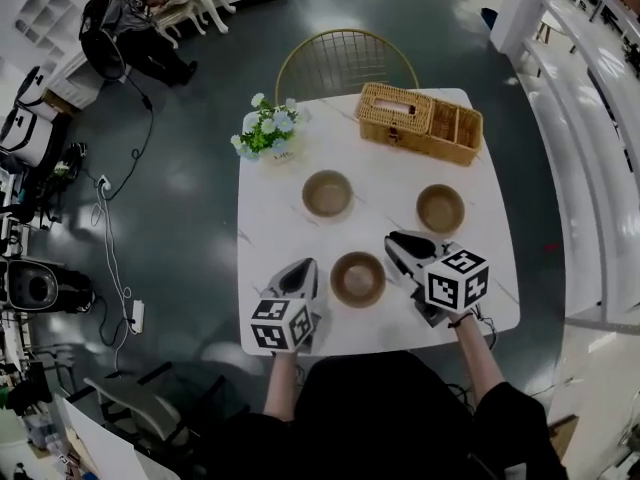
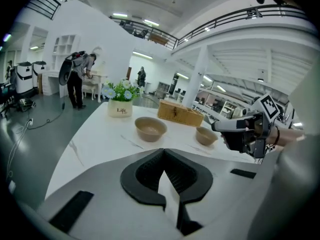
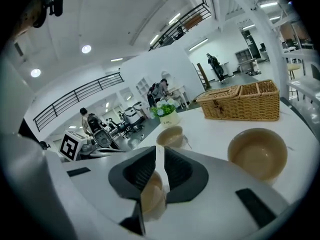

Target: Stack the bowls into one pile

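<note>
Bowls: three on the white table [image 1: 262, 230], all separate, none stacked. Near bowl [image 1: 358, 278] sits by the front edge, far-left bowl [image 1: 327, 193] and far-right bowl [image 1: 440, 208] mid-table. Left gripper [image 1: 305, 265] clenched, empty, just left of the near bowl, not touching. Right gripper [image 1: 392, 238] clenched, empty, just right of it. Bare tabletop between the bowls. Wicker basket [image 1: 420, 121] and flower pot [image 1: 268, 133] line the far edge.

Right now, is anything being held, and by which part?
Nothing is held: left gripper and right gripper are shut and empty, either side of the near bowl.
</note>
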A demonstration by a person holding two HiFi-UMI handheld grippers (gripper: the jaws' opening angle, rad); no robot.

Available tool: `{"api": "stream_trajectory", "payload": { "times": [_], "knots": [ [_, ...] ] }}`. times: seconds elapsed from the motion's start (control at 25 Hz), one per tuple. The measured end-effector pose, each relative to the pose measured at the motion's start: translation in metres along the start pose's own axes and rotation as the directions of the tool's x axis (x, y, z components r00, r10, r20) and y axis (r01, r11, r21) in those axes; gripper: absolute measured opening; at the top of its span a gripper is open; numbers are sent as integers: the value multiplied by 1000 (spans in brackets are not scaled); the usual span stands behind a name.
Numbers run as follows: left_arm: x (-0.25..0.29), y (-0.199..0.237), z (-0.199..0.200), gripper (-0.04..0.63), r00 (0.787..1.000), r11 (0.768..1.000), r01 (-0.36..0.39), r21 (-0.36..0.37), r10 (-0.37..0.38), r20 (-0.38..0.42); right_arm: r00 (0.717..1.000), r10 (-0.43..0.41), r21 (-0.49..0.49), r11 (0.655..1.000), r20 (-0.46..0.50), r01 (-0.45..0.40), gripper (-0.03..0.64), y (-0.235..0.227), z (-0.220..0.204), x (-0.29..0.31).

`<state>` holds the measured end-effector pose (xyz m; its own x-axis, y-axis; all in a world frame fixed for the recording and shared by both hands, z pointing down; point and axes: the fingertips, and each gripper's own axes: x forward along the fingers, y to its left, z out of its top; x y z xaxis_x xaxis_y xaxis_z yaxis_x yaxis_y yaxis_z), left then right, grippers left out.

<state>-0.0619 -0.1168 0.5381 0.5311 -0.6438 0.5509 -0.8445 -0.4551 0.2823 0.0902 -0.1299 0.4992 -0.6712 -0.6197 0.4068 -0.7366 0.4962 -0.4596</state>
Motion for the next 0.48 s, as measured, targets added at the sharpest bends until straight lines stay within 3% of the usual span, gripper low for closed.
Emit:
{"api": "stream_trajectory", "payload": {
  "times": [0.08,0.16,0.48],
  "knots": [
    [3,2,-5,14,1000,1000,8,-12,-8,-16,1000,-9,13,1000,-30,9,24,-3,-7,10],
    [6,3,-9,14,999,1000,18,-20,-19,-31,998,-1,43,999,-63,3,105,-3,-16,19],
    [21,7,-26,14,995,997,43,-62,-48,-87,977,17,52,999,-211,-6,138,-7,-50,43]
  ]
}}
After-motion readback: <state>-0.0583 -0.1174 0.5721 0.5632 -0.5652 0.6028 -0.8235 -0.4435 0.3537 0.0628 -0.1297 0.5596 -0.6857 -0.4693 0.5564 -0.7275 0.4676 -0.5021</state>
